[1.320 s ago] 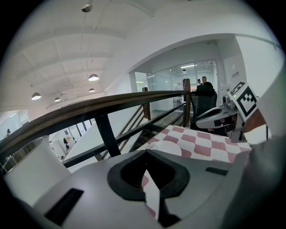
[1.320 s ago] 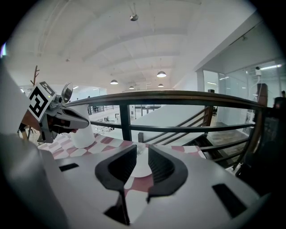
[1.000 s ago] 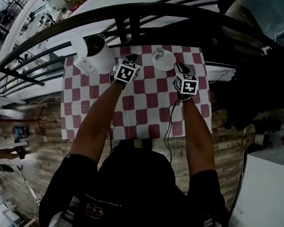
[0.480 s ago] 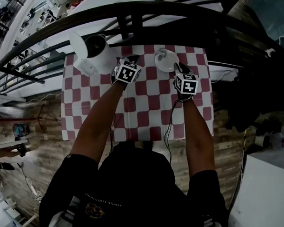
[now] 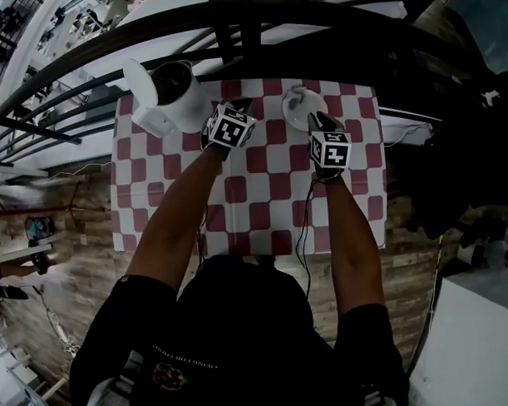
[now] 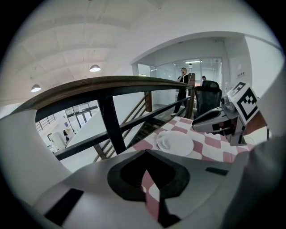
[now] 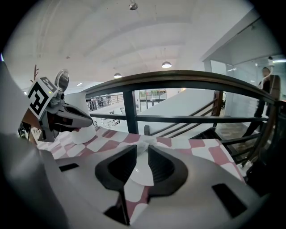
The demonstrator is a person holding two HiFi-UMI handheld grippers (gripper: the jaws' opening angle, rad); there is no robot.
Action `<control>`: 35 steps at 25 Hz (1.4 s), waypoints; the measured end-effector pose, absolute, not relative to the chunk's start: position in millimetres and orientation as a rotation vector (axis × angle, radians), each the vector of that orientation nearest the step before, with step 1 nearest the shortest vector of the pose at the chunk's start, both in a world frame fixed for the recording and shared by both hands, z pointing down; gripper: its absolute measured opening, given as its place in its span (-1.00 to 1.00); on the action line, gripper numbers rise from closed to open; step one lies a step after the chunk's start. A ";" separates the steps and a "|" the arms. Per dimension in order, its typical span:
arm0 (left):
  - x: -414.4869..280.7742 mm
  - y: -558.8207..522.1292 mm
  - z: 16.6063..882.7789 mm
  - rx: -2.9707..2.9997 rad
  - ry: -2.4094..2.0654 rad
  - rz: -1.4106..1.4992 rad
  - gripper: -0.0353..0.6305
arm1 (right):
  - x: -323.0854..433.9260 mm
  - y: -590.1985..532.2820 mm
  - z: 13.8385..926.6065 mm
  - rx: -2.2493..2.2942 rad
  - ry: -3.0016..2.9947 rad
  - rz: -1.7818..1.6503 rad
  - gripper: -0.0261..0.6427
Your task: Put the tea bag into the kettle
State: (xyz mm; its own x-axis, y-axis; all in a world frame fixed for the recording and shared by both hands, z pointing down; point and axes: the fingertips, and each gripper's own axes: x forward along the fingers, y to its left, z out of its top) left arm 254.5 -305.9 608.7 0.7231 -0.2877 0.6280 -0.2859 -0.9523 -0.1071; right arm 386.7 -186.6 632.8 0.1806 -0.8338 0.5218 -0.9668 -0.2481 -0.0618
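Fingers [image 7: 119,164] of the right gripper [image 7: 142,150] stand spread and empty. The tea bag [image 7: 146,140] lies just ahead of their tips on a plate [image 7: 137,173]. Step in hand, by judgement: approach for pickup. Next: set the tips astride the bag and close clear of the plate. Left of them on the tabletop [image 5: 262,198] stands the kettle [image 5: 180,96], lid open. Beside it is the left gripper [image 6: 144,153], fingers pressed together, empty.
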 end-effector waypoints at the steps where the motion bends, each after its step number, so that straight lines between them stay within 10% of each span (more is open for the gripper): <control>1: 254.1 -307.5 609.8 -2.913 0.488 -1.068 -0.89 | 385.5 -188.8 634.1 2.171 -1.723 0.674 -0.65; 35: 278.7 -336.0 682.4 -2.987 0.454 -1.249 -0.89 | 397.8 -248.4 678.4 2.047 -1.680 0.759 -0.65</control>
